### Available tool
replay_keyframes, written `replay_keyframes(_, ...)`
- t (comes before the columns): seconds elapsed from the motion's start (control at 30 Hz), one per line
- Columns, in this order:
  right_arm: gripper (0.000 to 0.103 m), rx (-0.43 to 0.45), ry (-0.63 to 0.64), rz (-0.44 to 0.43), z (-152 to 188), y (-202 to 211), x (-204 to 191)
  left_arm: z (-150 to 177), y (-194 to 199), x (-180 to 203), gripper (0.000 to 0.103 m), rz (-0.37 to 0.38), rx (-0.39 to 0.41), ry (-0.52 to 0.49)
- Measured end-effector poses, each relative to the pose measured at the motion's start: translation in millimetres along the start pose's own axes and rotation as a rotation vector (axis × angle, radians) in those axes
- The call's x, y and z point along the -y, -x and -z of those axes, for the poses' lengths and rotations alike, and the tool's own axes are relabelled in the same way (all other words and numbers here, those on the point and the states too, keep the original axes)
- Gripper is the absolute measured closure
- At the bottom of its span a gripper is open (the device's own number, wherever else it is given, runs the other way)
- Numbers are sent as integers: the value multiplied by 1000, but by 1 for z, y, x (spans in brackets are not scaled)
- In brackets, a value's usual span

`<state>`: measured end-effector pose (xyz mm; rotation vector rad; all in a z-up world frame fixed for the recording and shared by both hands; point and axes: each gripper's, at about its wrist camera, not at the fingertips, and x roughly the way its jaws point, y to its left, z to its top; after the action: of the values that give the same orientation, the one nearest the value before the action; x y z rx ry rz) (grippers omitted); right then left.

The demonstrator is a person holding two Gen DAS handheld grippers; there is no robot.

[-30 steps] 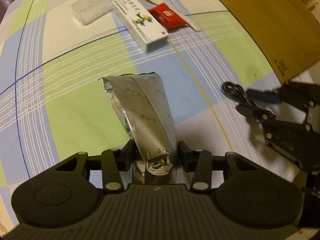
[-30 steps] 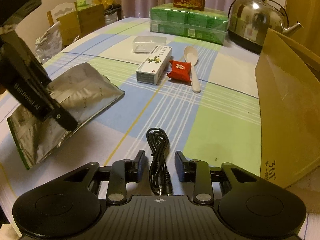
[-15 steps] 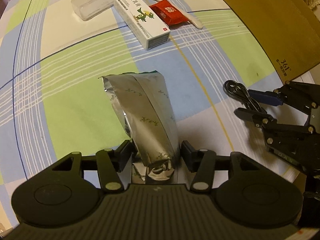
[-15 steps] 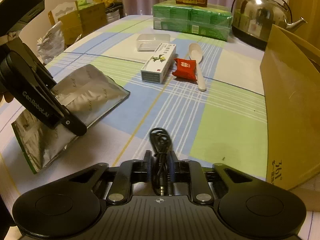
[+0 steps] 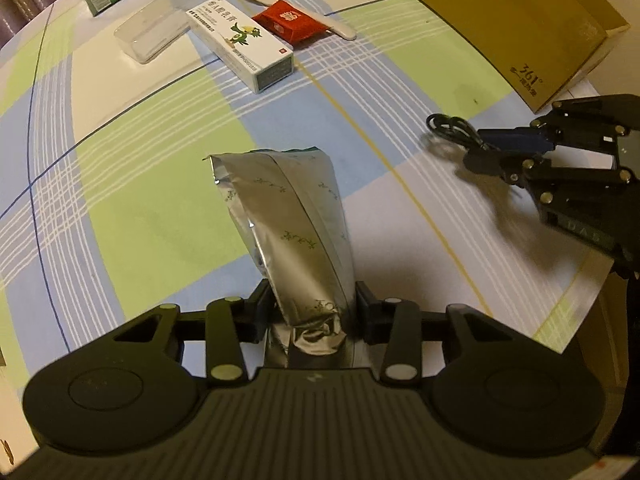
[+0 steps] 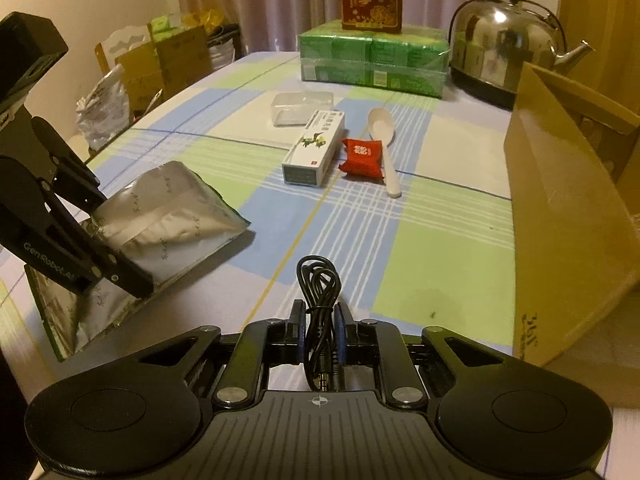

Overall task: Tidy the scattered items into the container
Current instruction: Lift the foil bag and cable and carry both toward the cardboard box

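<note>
My tablecloth (image 6: 440, 248) is checked in pale green, light blue and white, with thin white, dark blue and yellow lines. The pouch (image 5: 288, 216) I hold is silver with small green sprigs. The cable (image 6: 318, 300) is black. The long carton (image 5: 244, 46) is white with a green figure, the packet (image 5: 288, 22) red, the spoon (image 6: 384, 140) white, and the box (image 6: 568, 220) plain brown.

Right gripper (image 6: 320, 330) clamped on the coiled black audio cable (image 6: 319, 300), plug toward the camera; at left, the left gripper (image 6: 120, 258) pinches a crinkled silver foil pouch (image 6: 168, 216) above the blue-green checked tablecloth (image 6: 432, 248), brown cardboard box (image 6: 568, 216) at right
</note>
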<state>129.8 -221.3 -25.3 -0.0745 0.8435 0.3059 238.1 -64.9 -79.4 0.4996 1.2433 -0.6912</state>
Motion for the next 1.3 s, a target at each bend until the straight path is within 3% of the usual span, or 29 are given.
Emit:
replay_keyframes(0.93,92,83,-12,54,1,73,-9,11,61,32,67,-26,75,-17)
replay_keyframes(1.3,92,146,-63,94,-5,107,10,-11,88,50,67,16,115,9)
